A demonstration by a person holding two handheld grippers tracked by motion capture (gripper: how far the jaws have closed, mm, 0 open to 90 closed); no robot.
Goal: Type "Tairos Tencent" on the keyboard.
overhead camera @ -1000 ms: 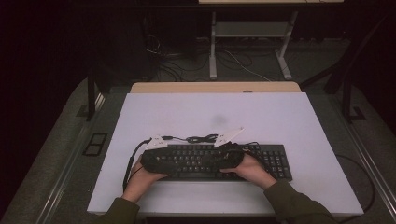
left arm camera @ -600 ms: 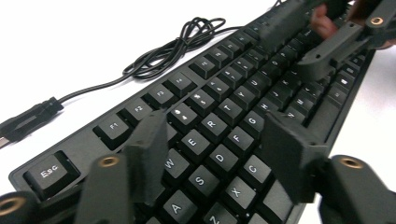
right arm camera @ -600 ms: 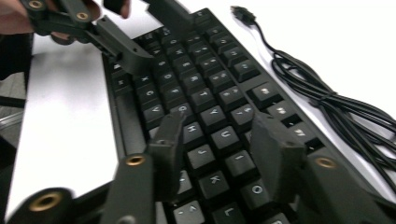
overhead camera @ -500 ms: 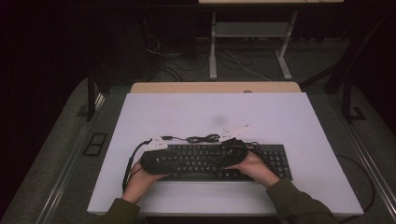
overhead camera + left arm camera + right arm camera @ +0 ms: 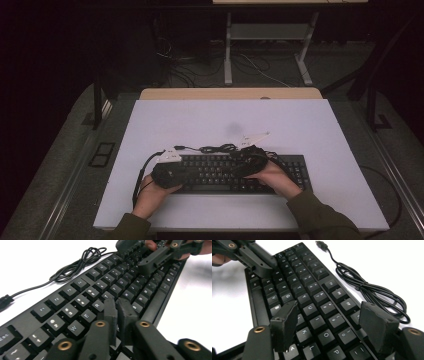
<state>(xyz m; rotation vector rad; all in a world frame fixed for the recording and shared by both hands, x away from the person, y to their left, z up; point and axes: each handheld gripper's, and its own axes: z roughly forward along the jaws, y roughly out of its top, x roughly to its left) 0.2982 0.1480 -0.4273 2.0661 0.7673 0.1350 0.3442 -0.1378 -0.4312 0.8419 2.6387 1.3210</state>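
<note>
The keyboard [image 5: 235, 172] lies across the near half of the white table [image 5: 310, 125], both hands low over its keys. Just behind the keyboard a bundled cable [image 5: 217, 148] lies in the way. Farther behind the keyboard, and to both sides of it, the tabletop is open for passing.

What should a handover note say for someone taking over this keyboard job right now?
Left gripper: jaws have just closed, shut with nothing between them, tips over the middle letter keys of the keyboard.
Right gripper: jaws have just been opening, nothing between them, hovering above the right-hand letter keys.
Keyboard lies flat near the front of the white table; its cable is bundled behind it, plug loose on the table.
Done: cannot tell which keys were pressed.
Left: probably more key presses; keep the jaws clear of each other.
</note>
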